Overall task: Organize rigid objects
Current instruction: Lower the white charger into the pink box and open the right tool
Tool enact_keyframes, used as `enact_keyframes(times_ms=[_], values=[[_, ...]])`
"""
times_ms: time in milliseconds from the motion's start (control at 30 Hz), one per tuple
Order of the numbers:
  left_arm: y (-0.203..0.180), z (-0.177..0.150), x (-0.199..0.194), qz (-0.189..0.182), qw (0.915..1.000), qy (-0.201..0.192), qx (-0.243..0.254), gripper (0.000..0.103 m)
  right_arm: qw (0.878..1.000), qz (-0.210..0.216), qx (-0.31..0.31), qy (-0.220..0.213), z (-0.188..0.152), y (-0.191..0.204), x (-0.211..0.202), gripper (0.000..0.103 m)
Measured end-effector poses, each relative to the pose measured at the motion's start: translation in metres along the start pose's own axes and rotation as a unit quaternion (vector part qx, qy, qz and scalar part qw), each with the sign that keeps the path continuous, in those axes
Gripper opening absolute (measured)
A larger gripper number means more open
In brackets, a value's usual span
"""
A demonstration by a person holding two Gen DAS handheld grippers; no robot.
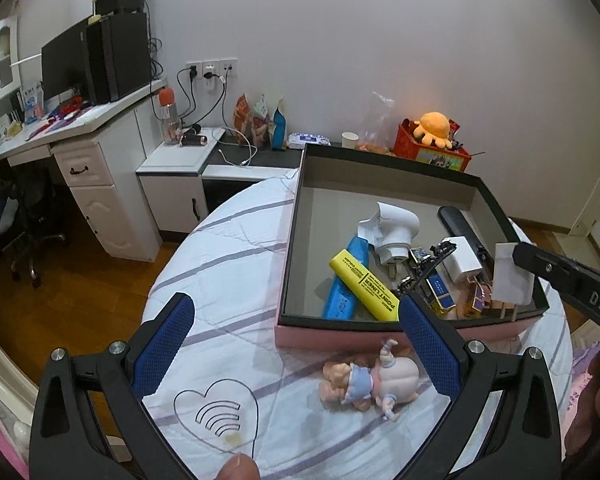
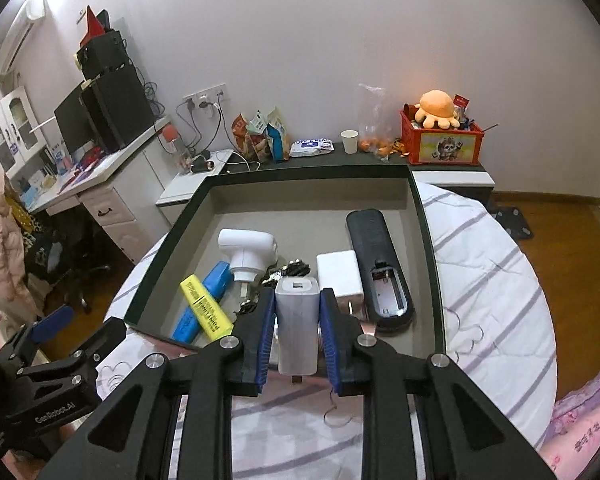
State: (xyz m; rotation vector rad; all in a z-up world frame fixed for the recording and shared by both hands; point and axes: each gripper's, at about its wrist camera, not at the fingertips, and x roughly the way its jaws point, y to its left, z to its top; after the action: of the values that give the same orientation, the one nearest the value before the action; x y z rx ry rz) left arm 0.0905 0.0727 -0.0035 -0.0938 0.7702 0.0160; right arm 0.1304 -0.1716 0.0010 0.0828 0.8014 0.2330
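Note:
A pink box with a dark rim (image 1: 384, 336) (image 2: 168, 232) lies on the bed. In it are a yellow highlighter (image 1: 364, 284) (image 2: 204, 308), a blue marker (image 1: 346, 280) (image 2: 204, 300), a white plug device (image 1: 396, 228) (image 2: 248, 248), a white adapter (image 2: 338, 274), a black remote (image 2: 376, 260) and small clutter. My right gripper (image 2: 297, 304) is shut on a white charger block (image 2: 297, 324) (image 1: 514, 276) over the box's near edge. My left gripper (image 1: 296, 312) is open above a small doll (image 1: 364, 380) lying on the bedsheet in front of the box.
A dark side shelf behind the box holds snack bags (image 2: 260, 132), a paper cup (image 2: 349, 141), a wipes pack (image 2: 311, 147) and a red box with an orange plush (image 2: 440, 128). A white desk with a monitor (image 1: 80, 64) stands left. Wooden floor surrounds the bed.

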Motion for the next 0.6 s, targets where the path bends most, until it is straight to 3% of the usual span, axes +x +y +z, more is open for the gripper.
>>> enact_keyframes(times_ms=[400,600], values=[[0.003,0.007,0.025,0.006,0.9999,0.012,-0.003,0.103,1.0,0.0,-0.011,-0.009,0.038,0.002,0.032,0.022],[-0.003,0.016,0.04,0.009,0.9999,0.012,0.005,0.103,1.0,-0.01,-0.009,0.018,0.056,-0.005,0.081,0.022]])
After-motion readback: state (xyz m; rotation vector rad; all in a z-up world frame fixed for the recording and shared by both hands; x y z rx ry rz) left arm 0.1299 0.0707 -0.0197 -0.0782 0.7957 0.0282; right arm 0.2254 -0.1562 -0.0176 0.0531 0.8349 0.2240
